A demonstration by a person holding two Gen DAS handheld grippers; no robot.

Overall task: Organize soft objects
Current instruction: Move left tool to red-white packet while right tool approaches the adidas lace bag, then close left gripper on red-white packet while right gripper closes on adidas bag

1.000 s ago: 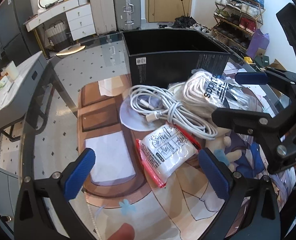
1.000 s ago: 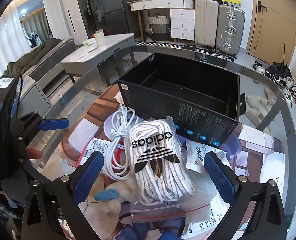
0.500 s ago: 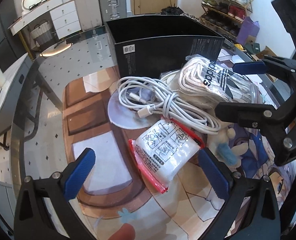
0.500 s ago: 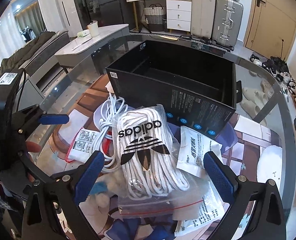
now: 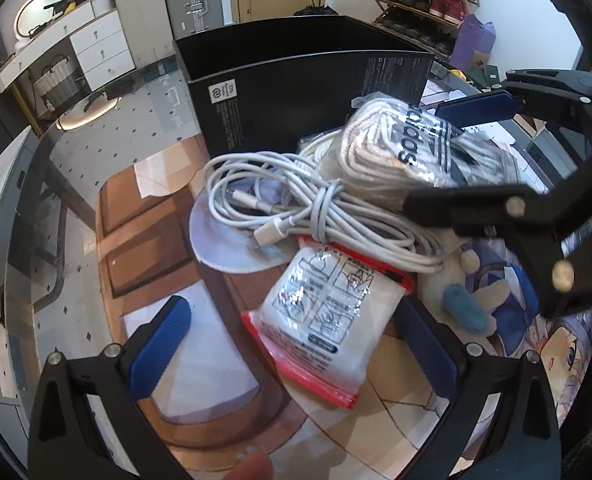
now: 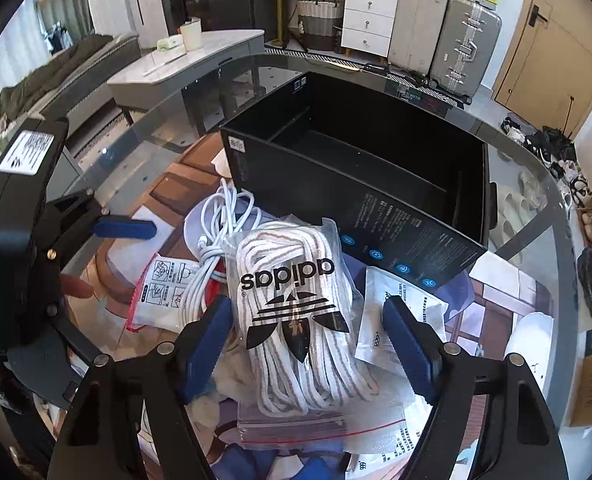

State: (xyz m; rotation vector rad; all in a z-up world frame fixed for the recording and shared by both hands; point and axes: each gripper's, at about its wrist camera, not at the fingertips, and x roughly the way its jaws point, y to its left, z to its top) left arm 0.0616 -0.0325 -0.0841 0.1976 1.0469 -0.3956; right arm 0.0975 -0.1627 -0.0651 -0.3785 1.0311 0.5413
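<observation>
Two grippers over soft-goods pile on glass worktop (image 5: 68,184), black box (image 6: 359,184) just behind.
Clear bag of white laces (image 6: 296,312) tops pile, btwn jaws of right gripper (image 6: 307,340); jaws have just been closing, left pad at bag's edge, right pad apart. White cable coil (image 5: 296,208) beside it, red-edged pouch (image 5: 327,328) nearer, btwn left gripper (image 5: 296,344) jaws, wide apart, not touching.

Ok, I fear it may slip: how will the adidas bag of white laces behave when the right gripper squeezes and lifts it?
The bag of laces will probably squash, being loose cord. Its glossy plastic may slide on the right gripper pads. It looks light, and the ends likely droop.
</observation>
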